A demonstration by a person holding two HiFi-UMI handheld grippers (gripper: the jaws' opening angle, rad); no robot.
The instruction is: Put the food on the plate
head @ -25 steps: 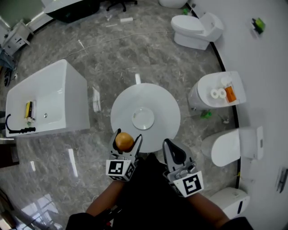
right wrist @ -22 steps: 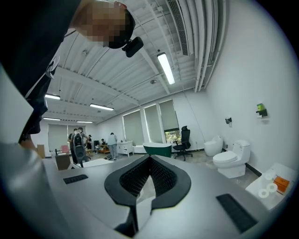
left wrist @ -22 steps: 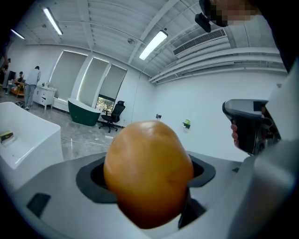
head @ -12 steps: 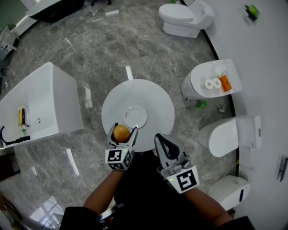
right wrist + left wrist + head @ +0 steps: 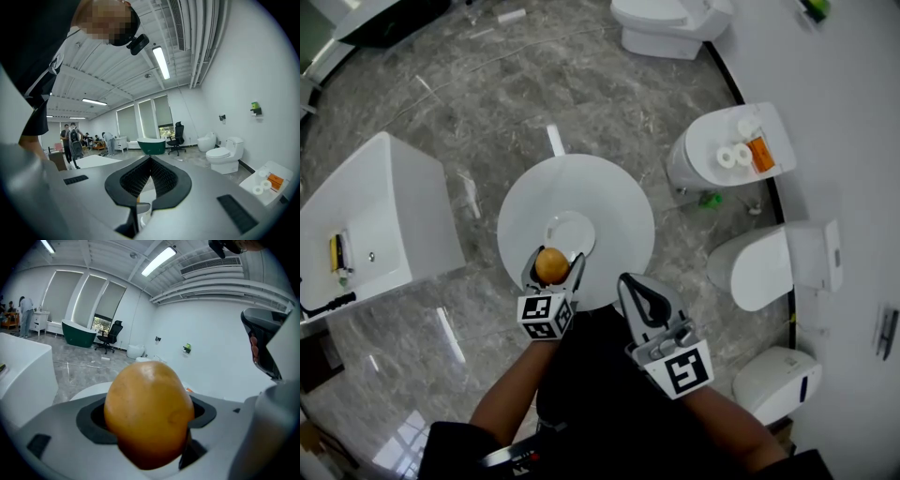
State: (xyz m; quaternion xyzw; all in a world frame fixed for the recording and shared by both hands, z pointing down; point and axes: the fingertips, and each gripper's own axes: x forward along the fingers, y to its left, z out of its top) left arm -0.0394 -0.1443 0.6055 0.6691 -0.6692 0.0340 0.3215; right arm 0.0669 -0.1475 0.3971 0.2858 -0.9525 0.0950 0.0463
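A round yellow-brown piece of food (image 5: pixel 551 265) is clamped in my left gripper (image 5: pixel 551 263), held over the near part of the round white table (image 5: pixel 614 202). In the head view it overlaps the near rim of the small white plate (image 5: pixel 569 229) at the table's middle; its height above the plate cannot be told. The food (image 5: pixel 149 413) fills the left gripper view between the jaws of my left gripper (image 5: pixel 149 427). My right gripper (image 5: pixel 637 289) hangs at the table's near right edge, shut and empty. In the right gripper view my right gripper (image 5: pixel 149 180) has its ribbed pads pressed together.
A white rectangular tub (image 5: pixel 366 225) stands left of the table. Toilets stand to the right (image 5: pixel 733 150), (image 5: pixel 773 267), (image 5: pixel 778 380) and at the far end (image 5: pixel 666 23). Paper rolls (image 5: pixel 733 157) lie on one cistern lid. The floor is grey marble (image 5: pixel 441 112).
My left gripper has carried the food forward from the table's near edge to the plate's near rim. The right gripper stayed shut beside it. The head camera shifted forward.
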